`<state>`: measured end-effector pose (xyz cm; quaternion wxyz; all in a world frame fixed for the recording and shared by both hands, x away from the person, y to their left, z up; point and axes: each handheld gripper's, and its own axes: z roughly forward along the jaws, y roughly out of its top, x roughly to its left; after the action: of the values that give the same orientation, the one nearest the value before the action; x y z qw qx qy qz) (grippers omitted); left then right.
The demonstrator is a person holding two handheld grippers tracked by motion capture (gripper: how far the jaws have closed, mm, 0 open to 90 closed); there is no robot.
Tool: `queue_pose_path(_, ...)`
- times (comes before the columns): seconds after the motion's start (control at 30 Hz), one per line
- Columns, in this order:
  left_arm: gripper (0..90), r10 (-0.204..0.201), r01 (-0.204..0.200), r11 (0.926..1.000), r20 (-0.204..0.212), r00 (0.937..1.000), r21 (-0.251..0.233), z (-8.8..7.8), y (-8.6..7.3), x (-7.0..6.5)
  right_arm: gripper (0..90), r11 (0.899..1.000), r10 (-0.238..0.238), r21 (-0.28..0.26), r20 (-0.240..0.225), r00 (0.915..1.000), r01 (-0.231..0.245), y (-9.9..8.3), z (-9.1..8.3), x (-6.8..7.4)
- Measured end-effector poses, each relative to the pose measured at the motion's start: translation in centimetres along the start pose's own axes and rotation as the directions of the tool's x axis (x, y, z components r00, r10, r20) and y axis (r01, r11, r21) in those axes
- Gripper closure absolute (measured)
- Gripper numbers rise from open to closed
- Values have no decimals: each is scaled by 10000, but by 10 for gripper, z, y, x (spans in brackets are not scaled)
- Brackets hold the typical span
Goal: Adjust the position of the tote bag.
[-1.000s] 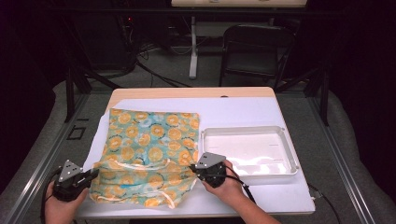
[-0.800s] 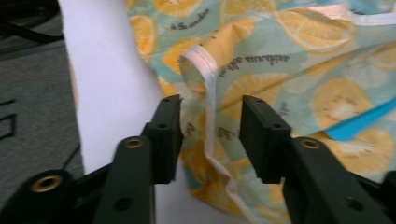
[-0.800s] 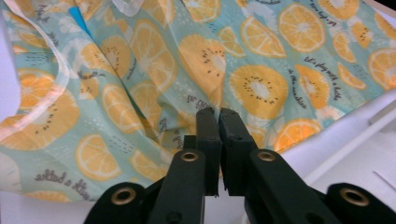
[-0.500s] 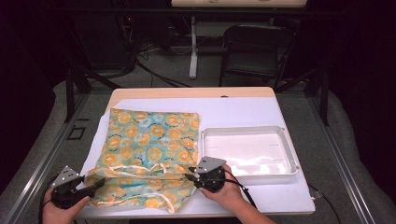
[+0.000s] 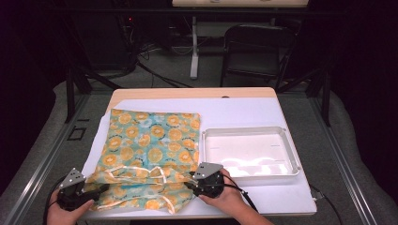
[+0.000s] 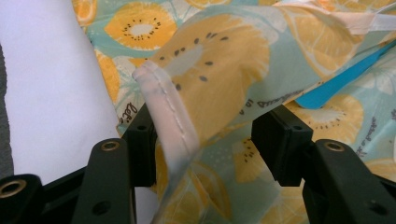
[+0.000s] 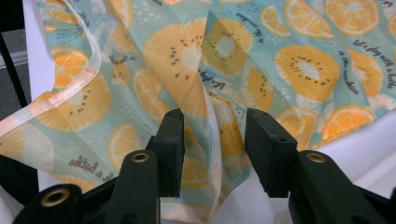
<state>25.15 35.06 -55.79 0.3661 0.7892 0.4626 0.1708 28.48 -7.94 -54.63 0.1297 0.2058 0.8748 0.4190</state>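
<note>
Both grippers, left gripper [image 5: 101, 189] and right gripper [image 5: 189, 183], have just been opening and stand wide, the fruit-print cloth [image 5: 150, 145] lying slack between their jaws, apparently released after a fold

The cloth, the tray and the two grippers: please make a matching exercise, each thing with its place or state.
1. fruit-print cloth
2. white tray
3. left gripper
4. right gripper

a. empty, on the table's right side
b. open at the cloth's near left corner
c. spread on the table's left side, near edge folded
d. open at the cloth's near right edge

Pairs: 1-c, 2-a, 3-b, 4-d
</note>
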Motion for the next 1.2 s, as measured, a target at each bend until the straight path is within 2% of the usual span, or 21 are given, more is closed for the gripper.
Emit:
queue_pose_path(0.33, 459, 49, -50, 10000, 144, 9999, 72, 2, -3, 1, 526, 9993, -139, 345, -227, 9996, 147, -2, 7, 5)
queue_pose_path(0.4, 450, 77, -79, 9999, 166, 9998, 83, 3, -4, 2, 515, 9986, -228, 474, -143, 9996, 234, -2, 8, 6)
queue_pose_path(0.53, 444, 121, -123, 9999, 189, 9997, 118, 6, -4, 1, 489, 9992, -184, 363, -29, 9998, 185, -3, 12, 6)
queue_pose_path(0.67, 443, 158, -160, 9998, 223, 9996, 95, 6, -4, 1, 468, 9970, -528, 581, 155, 9985, 519, -1, 15, 5)
queue_pose_path(0.7, 444, 170, -173, 9998, 244, 9996, 104, 7, -3, 1, 465, 9979, -450, 471, 174, 9988, 441, -2, 16, 6)
queue_pose_path(0.83, 455, 85, -87, 9999, 251, 9996, 79, 7, -3, 2, 465, 9975, -394, 586, 145, 9991, 385, -1, 20, 4)
queue_pose_path(0.9, 476, 114, -117, 9999, 225, 9997, 117, 7, -2, 2, 471, 9976, -340, 607, 106, 9994, 333, 0, 20, 4)
queue_pose_path(0.97, 519, 142, -145, 9998, 229, 9996, 109, 7, -2, 2, 502, 9954, -409, 876, 72, 9991, 402, 1, 20, 4)
queue_pose_path(1.0, 538, 152, -154, 9998, 246, 9996, 111, 7, -2, 2, 512, 9965, -197, 809, 2, 9998, 196, 1, 23, 5)
queue_pose_path(1.2, 666, 279, -282, 9995, 155, 9995, 139, 6, -2, 2, 613, 9949, -13, 1004, -129, 9999, 25, 1, 25, 4)
